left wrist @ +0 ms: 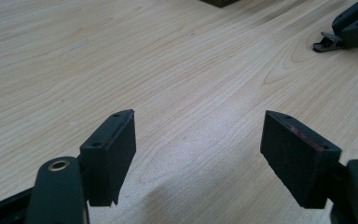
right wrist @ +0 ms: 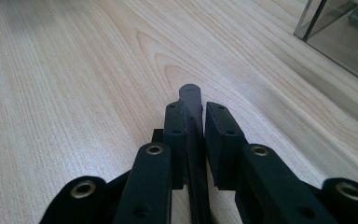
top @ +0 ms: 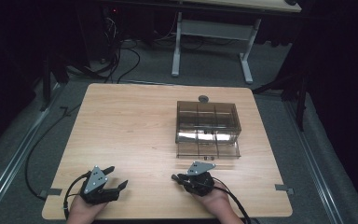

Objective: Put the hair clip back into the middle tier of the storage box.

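No legible text or labels

A smoky compartmented box [top: 208,122] is carried by the wooden surface [top: 121,135], just ahead of the right tool [top: 175,178].

1 table [top: 135,121], 1 smoky clear box [top: 208,122] w/ compartments, 1 small round disc [top: 203,98], 2 tongs: left [top: 118,177], right [top: 175,178], 1 dark flat tool [right wrist: 191,121].

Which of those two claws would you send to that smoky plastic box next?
Probably the right claw: it sits nearer the box, almost straight in front of its open drawer. But it is shut on a thin dark tool. The left claw is open, empty and farther away.
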The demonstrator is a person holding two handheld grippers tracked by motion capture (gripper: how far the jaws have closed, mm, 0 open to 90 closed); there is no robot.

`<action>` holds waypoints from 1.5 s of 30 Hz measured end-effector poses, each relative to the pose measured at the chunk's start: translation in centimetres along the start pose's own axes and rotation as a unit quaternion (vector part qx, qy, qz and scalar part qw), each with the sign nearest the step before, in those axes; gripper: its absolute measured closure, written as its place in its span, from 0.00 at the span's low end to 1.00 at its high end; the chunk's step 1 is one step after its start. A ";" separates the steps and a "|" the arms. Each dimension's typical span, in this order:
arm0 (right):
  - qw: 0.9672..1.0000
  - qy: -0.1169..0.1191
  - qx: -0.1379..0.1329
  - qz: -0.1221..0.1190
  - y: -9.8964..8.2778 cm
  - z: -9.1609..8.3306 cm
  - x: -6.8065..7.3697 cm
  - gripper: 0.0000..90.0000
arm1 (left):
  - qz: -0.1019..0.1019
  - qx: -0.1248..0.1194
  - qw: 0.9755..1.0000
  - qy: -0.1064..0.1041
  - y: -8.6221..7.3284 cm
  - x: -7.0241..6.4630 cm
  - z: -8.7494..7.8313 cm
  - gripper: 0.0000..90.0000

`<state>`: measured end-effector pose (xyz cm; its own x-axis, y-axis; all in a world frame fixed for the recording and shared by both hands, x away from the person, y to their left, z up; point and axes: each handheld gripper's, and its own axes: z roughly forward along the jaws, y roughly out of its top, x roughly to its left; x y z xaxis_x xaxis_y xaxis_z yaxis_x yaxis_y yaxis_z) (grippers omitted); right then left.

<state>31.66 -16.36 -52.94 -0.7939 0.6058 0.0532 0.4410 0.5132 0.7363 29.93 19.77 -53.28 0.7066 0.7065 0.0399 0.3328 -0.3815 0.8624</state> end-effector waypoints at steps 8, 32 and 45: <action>1.000 -0.002 -0.008 -0.001 0.0 -0.3 -0.1 0.88 | 0.000 0.000 1.000 0.000 0.0 0.0 0.0 0.30; 0.998 -0.052 -0.021 0.026 -2.3 -4.8 -2.6 0.88 | -0.002 0.003 1.000 0.003 0.0 0.0 0.0 0.30; 0.994 -0.085 -0.026 0.061 -5.2 -8.0 -4.6 0.88 | -0.003 0.003 1.000 0.004 0.0 0.0 0.1 0.30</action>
<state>29.65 -26.66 -51.55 -0.6515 0.7579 0.0337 0.5046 0.3998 0.7652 29.99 19.73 -53.30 0.6995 0.7135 0.0396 0.3397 -0.3807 0.8600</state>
